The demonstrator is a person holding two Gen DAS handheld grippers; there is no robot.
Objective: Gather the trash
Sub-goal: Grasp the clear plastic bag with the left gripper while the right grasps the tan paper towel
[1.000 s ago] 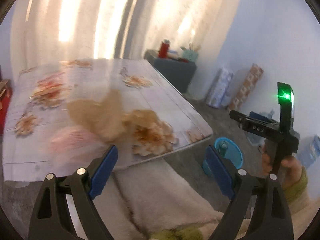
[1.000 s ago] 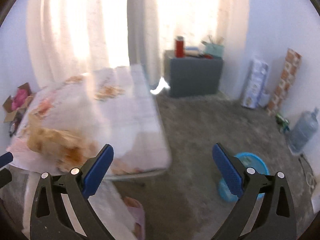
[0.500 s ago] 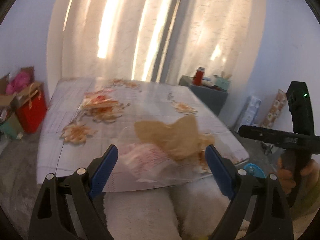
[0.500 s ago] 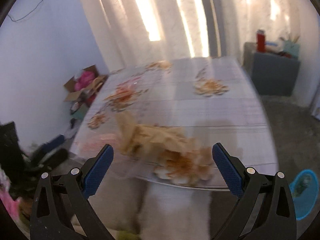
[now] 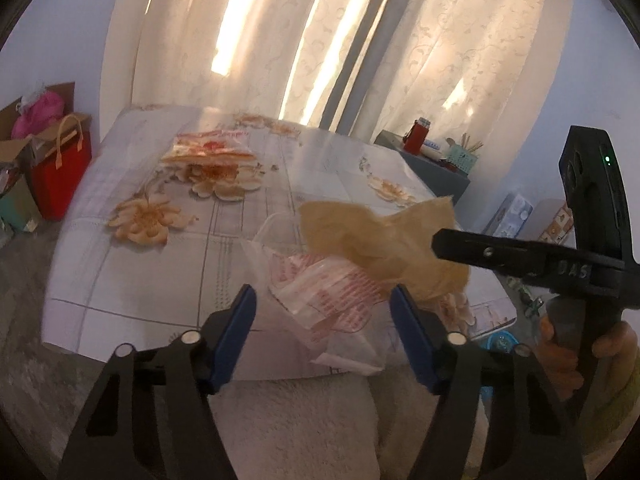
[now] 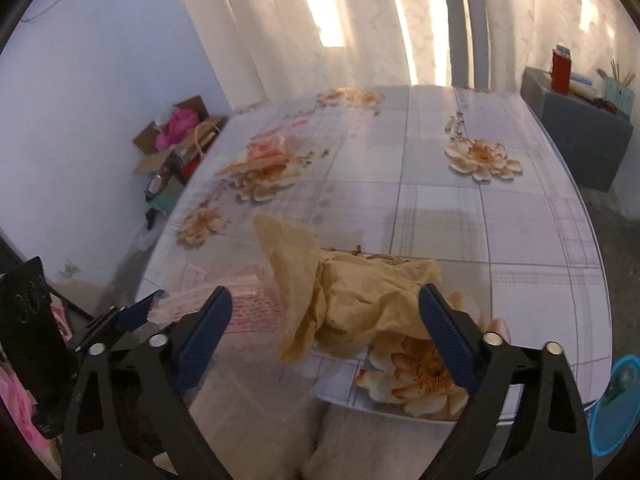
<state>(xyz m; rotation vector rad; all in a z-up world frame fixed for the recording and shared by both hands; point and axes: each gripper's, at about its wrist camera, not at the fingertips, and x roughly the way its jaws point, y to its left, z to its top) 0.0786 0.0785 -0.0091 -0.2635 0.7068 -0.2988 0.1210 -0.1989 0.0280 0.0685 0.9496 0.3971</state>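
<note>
A crumpled tan paper (image 5: 380, 236) (image 6: 352, 296) lies near the front edge of the flower-print table (image 5: 160, 280) (image 6: 500, 220). It rests partly on a clear plastic bag with red print (image 5: 336, 296) (image 6: 248, 304). My left gripper (image 5: 322, 308) is closing, with the printed bag between its blue pads and not pressed. My right gripper (image 6: 324, 300) is also closing, astride the tan paper without pinching it. In the left wrist view the right gripper (image 5: 440, 246) reaches in over the paper, held by a hand (image 5: 580, 344). A second red-and-clear wrapper (image 5: 208, 148) (image 6: 272, 148) lies at the far left.
A red bag (image 5: 60, 168) and a cardboard box with pink stuff (image 6: 176, 128) stand on the floor to the left. At the back right is a grey cabinet (image 6: 580, 132) with a red can. A blue bucket (image 6: 616, 400) sits right of the table. White fleecy legs (image 5: 300, 420) lie under the front edge.
Both views have swung left and down onto the table. The tan paper and printed bag now lie between the jaws, and both pairs of jaws have narrowed.
</note>
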